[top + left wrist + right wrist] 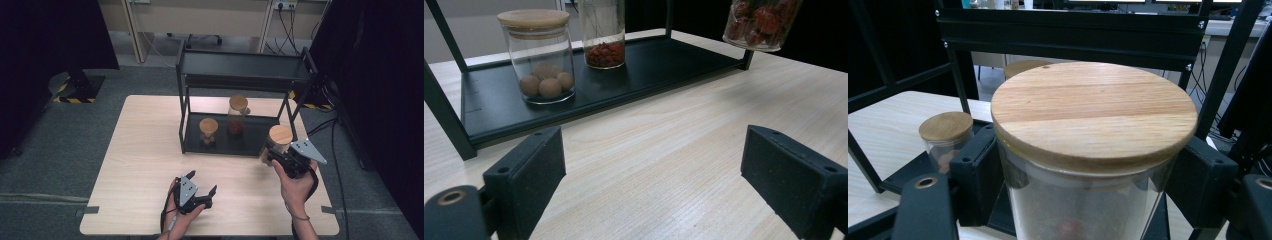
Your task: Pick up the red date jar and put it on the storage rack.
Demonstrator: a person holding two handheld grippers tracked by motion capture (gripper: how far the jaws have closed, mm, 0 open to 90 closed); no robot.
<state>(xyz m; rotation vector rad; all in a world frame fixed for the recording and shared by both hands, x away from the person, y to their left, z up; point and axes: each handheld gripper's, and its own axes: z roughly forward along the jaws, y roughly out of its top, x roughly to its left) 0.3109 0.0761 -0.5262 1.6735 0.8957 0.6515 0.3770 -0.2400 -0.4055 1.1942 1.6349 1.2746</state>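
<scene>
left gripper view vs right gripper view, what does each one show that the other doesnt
Left gripper view alone: the open left gripper over bare table, the brown balls inside the short jar, and the held jar seen from below with red pieces, off the table.

Right gripper view alone: the right gripper shut on that jar, just under its wooden lid, and the rack's upper shelf.

Both: the short jar, the held jar, the black rack.

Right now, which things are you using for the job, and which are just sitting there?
In use:
- right hand-held gripper, shut on the held jar of red fruit
- black shelf rack

Sitting there:
- jar of brown balls
- tall jar
- left hand-held gripper, open
</scene>
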